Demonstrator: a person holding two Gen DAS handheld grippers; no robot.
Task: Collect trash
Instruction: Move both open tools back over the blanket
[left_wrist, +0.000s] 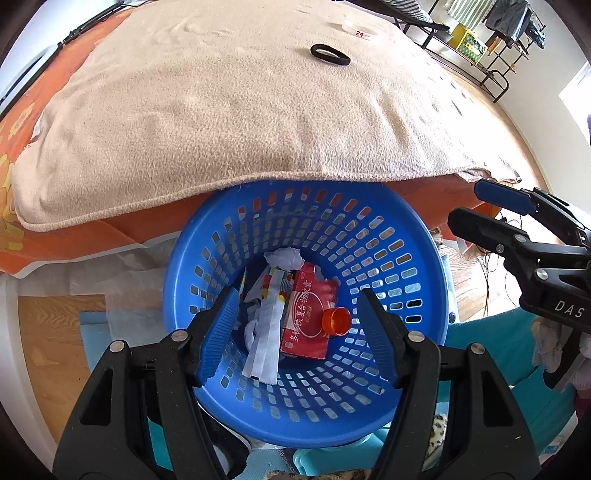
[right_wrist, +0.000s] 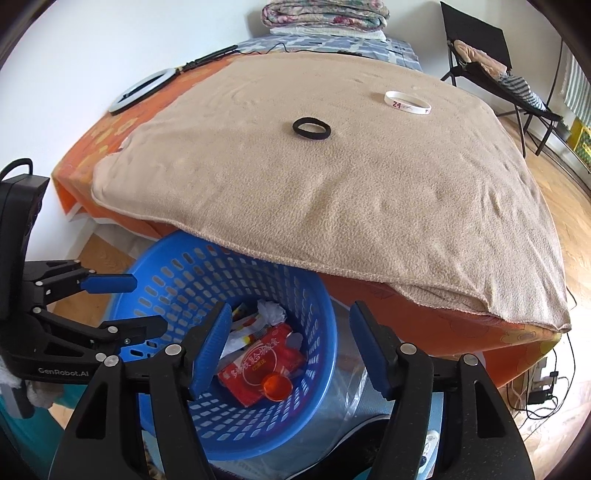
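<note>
A blue perforated basket (left_wrist: 402, 229) stands on the floor against the bed; it also shows in the right wrist view (right_wrist: 177, 273). In it lie a red packet (left_wrist: 310, 317), an orange cup (left_wrist: 336, 322), a striped wrapper (left_wrist: 267, 332) and crumpled white paper (left_wrist: 284, 256). My left gripper (left_wrist: 299, 332) hangs open and empty over the basket. My right gripper (right_wrist: 290, 350) is open and empty above the basket's right rim. On the beige blanket (right_wrist: 351, 192) lie a black hair tie (right_wrist: 311, 129) and a white wristband (right_wrist: 407, 102).
The blanket's edge overhangs the basket's far rim. A ring light (right_wrist: 142, 90) lies at the bed's far left. Folded quilts (right_wrist: 325, 16) sit at the bed's head. A black chair (right_wrist: 480, 48) stands at the right. Cables (right_wrist: 535, 391) lie on the wooden floor.
</note>
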